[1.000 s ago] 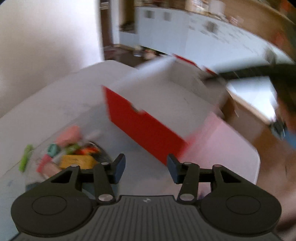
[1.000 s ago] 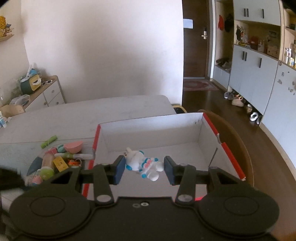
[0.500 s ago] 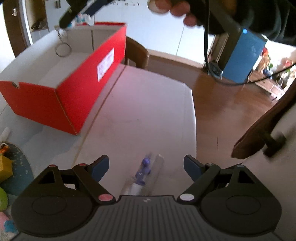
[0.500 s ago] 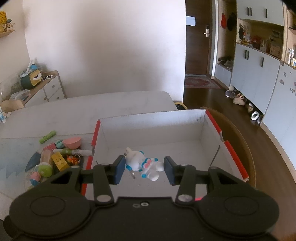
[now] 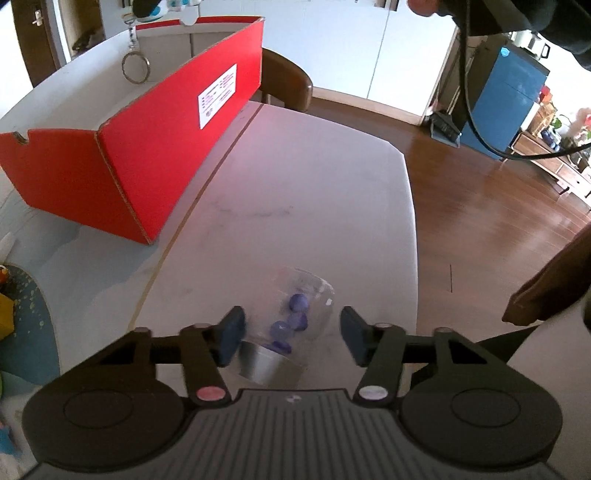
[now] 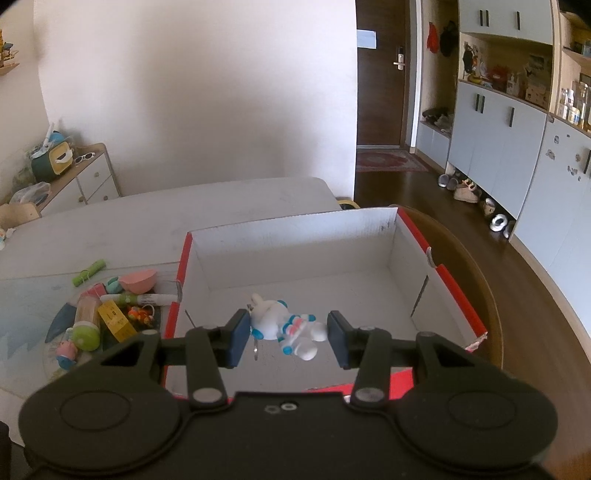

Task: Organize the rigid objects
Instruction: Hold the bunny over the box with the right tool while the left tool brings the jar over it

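Note:
A clear jar (image 5: pixel 291 325) with purple beads inside and a silver lid lies on the white table (image 5: pixel 303 177). My left gripper (image 5: pixel 291 336) is open, its fingers on either side of the jar. My right gripper (image 6: pixel 286 338) is shut on a white and blue astronaut keychain (image 6: pixel 284 326) and holds it above the open red box (image 6: pixel 458 295). In the left wrist view the keychain (image 5: pixel 159 9) hangs over the box (image 5: pixel 122 166) with its key ring dangling.
A pile of small toys (image 6: pixel 107 310) lies on a blue mat left of the box. A wooden chair (image 5: pixel 291 81) stands behind the table. The table edge (image 5: pixel 410 206) drops to wood floor on the right. Cabinets (image 6: pixel 517 140) line the far wall.
My left gripper swung from the toy pile to the table's right side, opened wider and closed in around the jar. My right gripper stayed over the box with the keychain.

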Motion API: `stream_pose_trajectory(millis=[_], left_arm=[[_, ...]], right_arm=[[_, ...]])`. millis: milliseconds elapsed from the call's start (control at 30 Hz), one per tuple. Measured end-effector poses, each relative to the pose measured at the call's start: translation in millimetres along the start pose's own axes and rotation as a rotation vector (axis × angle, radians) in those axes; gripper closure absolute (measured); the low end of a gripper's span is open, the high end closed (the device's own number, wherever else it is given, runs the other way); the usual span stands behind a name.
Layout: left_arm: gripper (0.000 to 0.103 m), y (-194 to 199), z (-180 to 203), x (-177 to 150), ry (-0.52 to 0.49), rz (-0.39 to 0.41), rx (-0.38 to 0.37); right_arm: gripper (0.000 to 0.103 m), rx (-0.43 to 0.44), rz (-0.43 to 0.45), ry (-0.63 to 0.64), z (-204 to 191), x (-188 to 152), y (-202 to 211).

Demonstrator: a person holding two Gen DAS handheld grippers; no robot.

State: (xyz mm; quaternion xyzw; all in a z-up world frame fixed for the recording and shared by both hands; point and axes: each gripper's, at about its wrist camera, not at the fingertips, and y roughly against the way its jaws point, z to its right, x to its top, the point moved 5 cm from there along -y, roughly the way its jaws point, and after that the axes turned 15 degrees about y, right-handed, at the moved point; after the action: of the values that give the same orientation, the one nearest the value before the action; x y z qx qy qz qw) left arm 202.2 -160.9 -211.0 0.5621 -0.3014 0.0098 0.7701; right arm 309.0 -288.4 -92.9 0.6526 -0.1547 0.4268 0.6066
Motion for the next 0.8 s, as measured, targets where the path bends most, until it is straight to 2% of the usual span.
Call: stream_pose_trajectory(millis=[200, 400, 500, 667, 800], left_arm=[[0.054, 1, -3, 2, 0.024, 0.017, 0.019], [0.057, 16, -19, 13, 0.144, 0.06, 0.038], [0.063, 29, -27, 21, 0.202, 0.09, 0.084], [0.063, 49, -41, 37, 0.279, 0.143, 0.146], [0.063, 46, -48, 38, 0.326, 0.131, 0.163]], right_arm=[[0.058, 0.006, 0.0, 0.001, 4, 0, -1], [0.058, 0.028, 0.004, 0.016, 18, 4, -3], [0.058, 0.037, 0.008, 0.027, 27, 8, -4], [0.058, 0.062, 0.023, 0.045, 41, 15, -7], [0.058, 0.073, 0.027, 0.052, 50, 17, -9]])
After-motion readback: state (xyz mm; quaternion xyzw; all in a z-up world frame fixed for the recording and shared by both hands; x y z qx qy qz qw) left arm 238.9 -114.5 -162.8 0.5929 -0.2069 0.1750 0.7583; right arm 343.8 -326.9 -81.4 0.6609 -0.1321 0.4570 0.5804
